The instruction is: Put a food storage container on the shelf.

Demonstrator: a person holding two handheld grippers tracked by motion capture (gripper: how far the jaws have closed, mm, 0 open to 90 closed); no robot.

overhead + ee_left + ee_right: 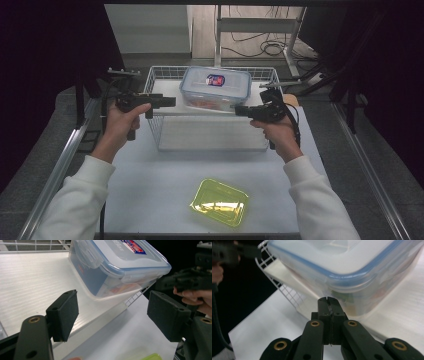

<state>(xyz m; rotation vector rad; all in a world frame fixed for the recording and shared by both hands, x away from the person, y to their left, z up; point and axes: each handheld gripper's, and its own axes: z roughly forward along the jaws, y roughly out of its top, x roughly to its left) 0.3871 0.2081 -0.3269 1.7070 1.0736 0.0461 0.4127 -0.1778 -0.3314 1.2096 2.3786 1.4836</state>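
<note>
From above, your clear lidded container point(215, 87) sits on the shelf point(210, 132) inside the wire basket point(159, 75), a yellow-green tray point(220, 202) near you. Your left gripper point(112, 312) gapes wide and empty; your right gripper point(328, 305) is pinched closed on nothing beside the container's corner (its red-blue label is unreadable).

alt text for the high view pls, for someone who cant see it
A person's two hands each aim a hand-held gripper at a clear lidded food container on a white wire shelf: the left hand-held gripper open, the right hand-held gripper shut and empty. A yellow-green tray lies on the white table nearer the person.
</note>
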